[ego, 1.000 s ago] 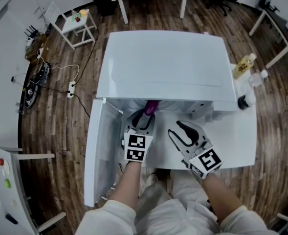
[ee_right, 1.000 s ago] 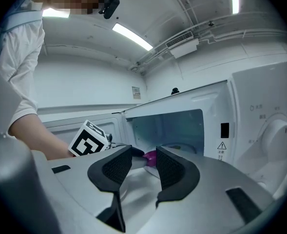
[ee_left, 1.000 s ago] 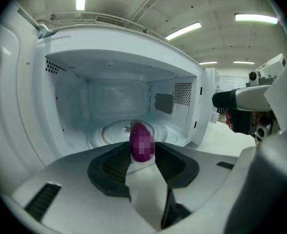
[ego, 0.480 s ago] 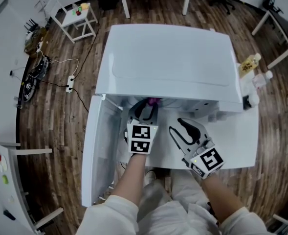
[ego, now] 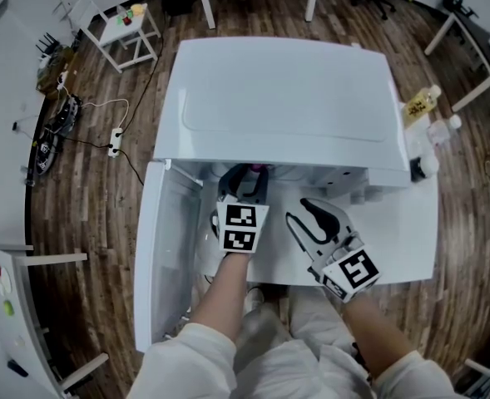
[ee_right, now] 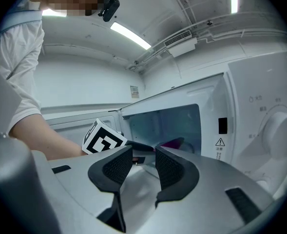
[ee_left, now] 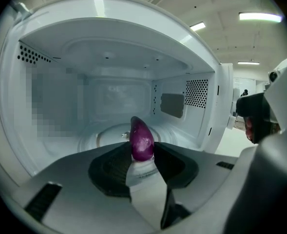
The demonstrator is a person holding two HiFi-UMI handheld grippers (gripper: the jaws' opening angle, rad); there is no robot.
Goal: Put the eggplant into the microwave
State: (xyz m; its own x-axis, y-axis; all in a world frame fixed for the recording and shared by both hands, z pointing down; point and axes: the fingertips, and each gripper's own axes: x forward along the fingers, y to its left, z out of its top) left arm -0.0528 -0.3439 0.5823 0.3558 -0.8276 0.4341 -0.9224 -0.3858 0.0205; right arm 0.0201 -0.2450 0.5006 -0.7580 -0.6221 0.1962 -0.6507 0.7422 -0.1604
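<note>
The purple eggplant (ee_left: 142,140) stands tip-up between the jaws of my left gripper (ee_left: 142,156), which is shut on it; these jaws have just been closing a little on it. It hangs inside the white microwave (ego: 286,98), above the glass turntable (ee_left: 109,135). From the head view only a purple sliver of eggplant (ego: 259,170) shows under the microwave's top, ahead of the left gripper (ego: 246,178). The microwave door (ego: 165,248) hangs wide open at the left. My right gripper (ego: 311,214) stands open and empty in front of the microwave; its own view (ee_right: 143,162) shows the eggplant (ee_right: 171,143) in the cavity.
The microwave's control panel with a dial (ee_right: 279,130) is at the right. Bottles (ego: 418,110) and a dark round thing (ego: 415,173) stand on the white table (ego: 394,239) beside it. A small white side table (ego: 132,36) and cables (ego: 57,131) are on the wooden floor at the left.
My left gripper has pushed forward into the microwave with the eggplant, so less purple shows from above. The right gripper has kept still.
</note>
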